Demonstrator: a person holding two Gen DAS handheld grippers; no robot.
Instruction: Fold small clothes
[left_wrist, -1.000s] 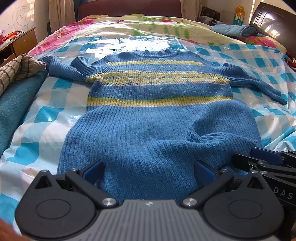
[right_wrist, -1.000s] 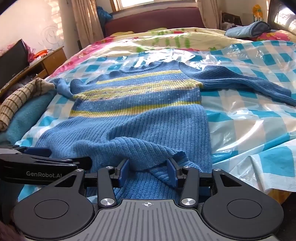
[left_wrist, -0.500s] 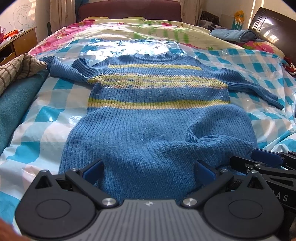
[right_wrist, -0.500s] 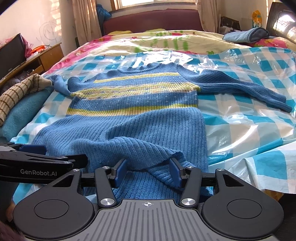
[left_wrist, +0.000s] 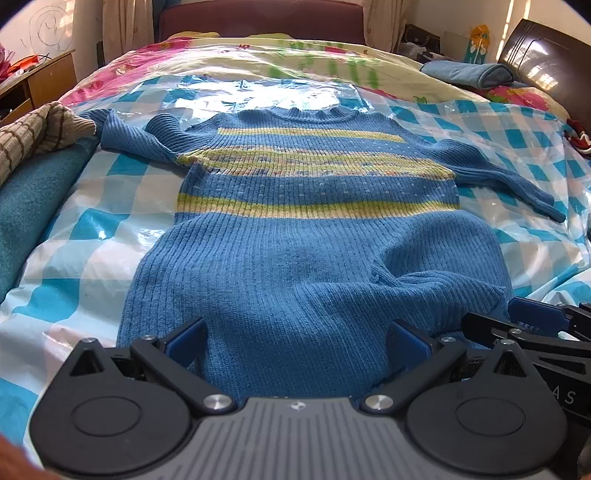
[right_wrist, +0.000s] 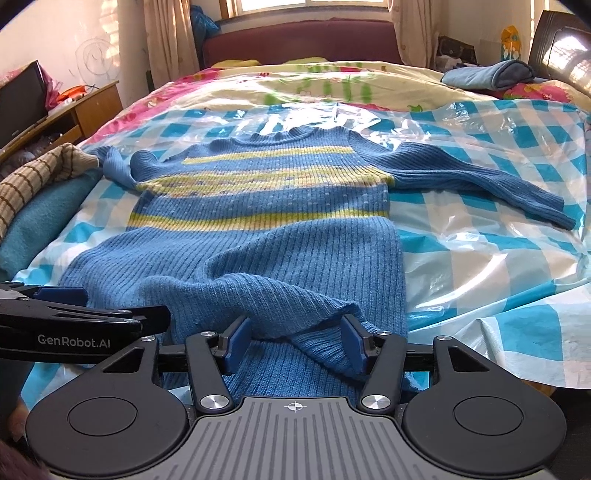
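Observation:
A blue ribbed sweater (left_wrist: 314, 229) with yellow stripes lies face up on a blue-and-white checked plastic sheet (left_wrist: 110, 221) on the bed, hem toward me. It also shows in the right wrist view (right_wrist: 258, 229). My left gripper (left_wrist: 295, 339) is wide open over the hem's left part. My right gripper (right_wrist: 297, 341) is open, its jaws either side of a raised fold of the hem's right corner. The right sleeve (right_wrist: 480, 181) lies stretched out; the left sleeve (right_wrist: 122, 166) is bent.
A brown checked cloth (left_wrist: 33, 136) on a teal blanket (left_wrist: 33, 206) lies at the left. A folded blue towel (right_wrist: 491, 75) sits at the far right by the dark headboard. A wooden desk (right_wrist: 85, 107) stands left of the bed.
Both grippers have drawn back a little toward the bed's near edge. The right gripper's jaws have spread wider around the fold of hem. The sweater lies the same.

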